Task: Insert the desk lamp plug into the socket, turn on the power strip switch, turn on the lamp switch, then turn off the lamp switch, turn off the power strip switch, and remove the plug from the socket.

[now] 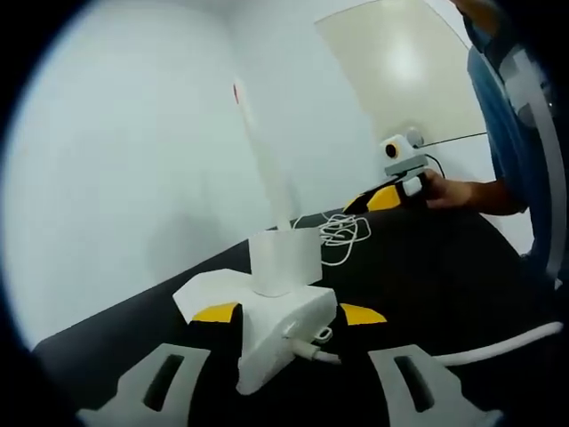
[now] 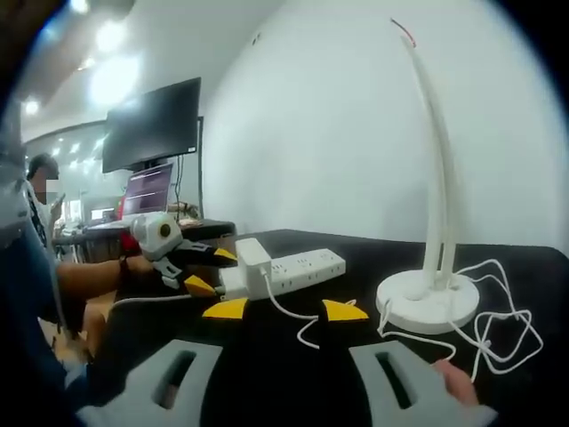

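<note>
Left gripper view: plug (image 1: 284, 258) seated in power strip (image 1: 276, 342) by table's (image 1: 427, 285) wall-side edge, left gripper (image 1: 289, 313) wide astride strip's end, right gripper (image 2: 284, 310) wide, empty; probably a strip-switch step, next needs one jaw pressing it.

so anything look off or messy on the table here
Only the lamp's cord: it lies in a loose tangle of loops beside the lamp base. The desk lamp stands upright, and the power strip lies flat, undamaged.
</note>
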The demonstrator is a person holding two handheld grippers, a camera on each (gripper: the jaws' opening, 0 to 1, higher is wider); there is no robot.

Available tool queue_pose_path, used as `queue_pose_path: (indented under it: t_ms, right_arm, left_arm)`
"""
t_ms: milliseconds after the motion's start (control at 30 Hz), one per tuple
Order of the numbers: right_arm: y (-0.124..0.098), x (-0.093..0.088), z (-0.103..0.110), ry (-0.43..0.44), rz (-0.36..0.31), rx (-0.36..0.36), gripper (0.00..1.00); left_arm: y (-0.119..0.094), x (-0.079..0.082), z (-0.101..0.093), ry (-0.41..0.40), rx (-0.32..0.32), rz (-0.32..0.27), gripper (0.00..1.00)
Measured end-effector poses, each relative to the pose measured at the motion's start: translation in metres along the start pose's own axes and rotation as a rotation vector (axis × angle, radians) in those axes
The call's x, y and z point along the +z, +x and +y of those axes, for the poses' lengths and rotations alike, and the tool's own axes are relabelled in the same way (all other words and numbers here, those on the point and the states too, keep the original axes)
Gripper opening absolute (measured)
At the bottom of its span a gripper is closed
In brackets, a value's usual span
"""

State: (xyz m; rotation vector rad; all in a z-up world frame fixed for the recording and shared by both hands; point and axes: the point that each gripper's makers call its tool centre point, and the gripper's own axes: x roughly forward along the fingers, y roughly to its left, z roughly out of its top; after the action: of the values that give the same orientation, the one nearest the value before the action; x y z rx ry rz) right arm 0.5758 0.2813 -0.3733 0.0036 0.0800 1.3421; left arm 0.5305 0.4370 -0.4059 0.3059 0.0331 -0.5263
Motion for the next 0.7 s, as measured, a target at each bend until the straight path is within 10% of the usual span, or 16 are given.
queue_pose_path:
  t_ms: [700]
  right_arm:
    - [-0.023,0.040,-0.040,0.058,0.020,-0.005,0.31]
  left_arm:
    - [0.000,-0.002,0.004,-0.008,0.026,-0.006,0.41]
